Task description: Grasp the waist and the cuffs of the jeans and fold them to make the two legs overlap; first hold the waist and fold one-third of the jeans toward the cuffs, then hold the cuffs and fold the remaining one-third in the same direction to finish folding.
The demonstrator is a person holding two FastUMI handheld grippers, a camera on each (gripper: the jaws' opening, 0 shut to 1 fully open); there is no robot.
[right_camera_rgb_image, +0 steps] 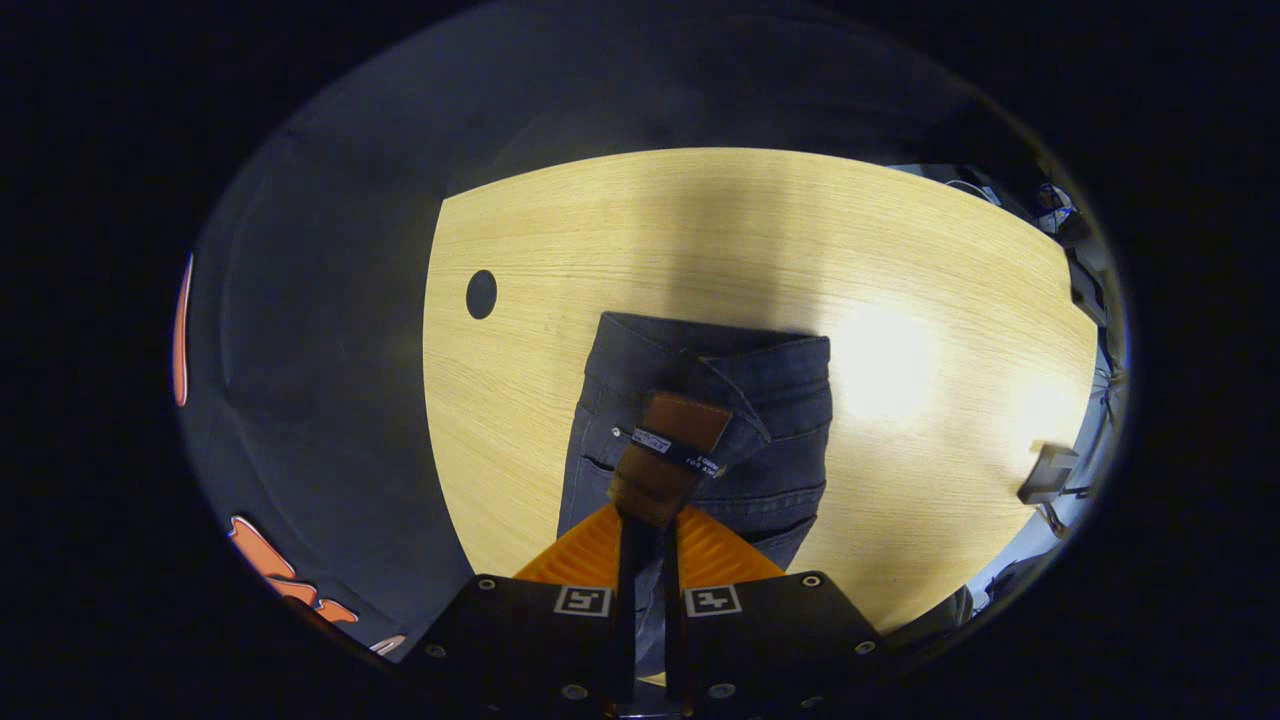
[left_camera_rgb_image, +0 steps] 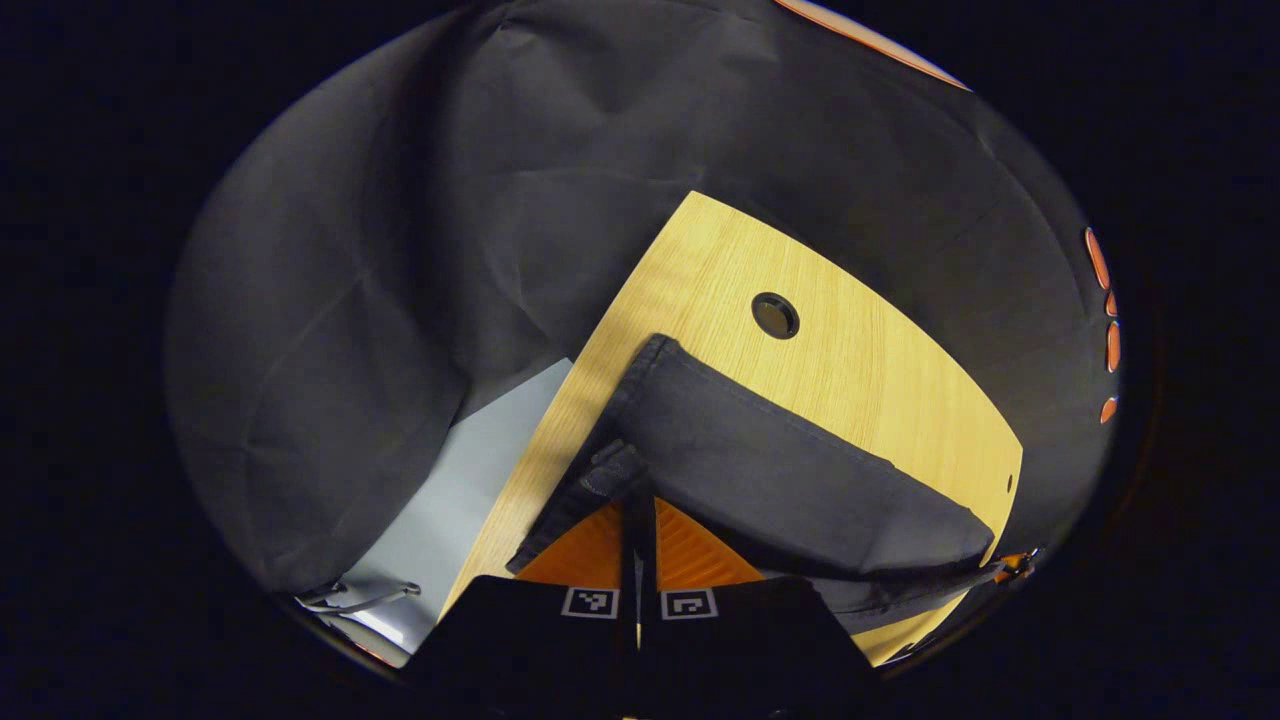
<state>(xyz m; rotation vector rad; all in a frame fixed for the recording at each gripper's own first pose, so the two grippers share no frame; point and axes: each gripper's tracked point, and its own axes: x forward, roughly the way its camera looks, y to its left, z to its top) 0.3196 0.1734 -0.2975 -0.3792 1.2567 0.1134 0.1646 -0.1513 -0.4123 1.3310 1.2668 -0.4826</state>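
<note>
Jeans (right_camera_rgb_image: 700,420) lengthwise, waist farthest.

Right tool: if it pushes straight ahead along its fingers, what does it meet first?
The right tool looks already clamped at the jeans waist, on the brown patch. Straight on, it likely meets more denim, then the table; depth is unclear.
</note>
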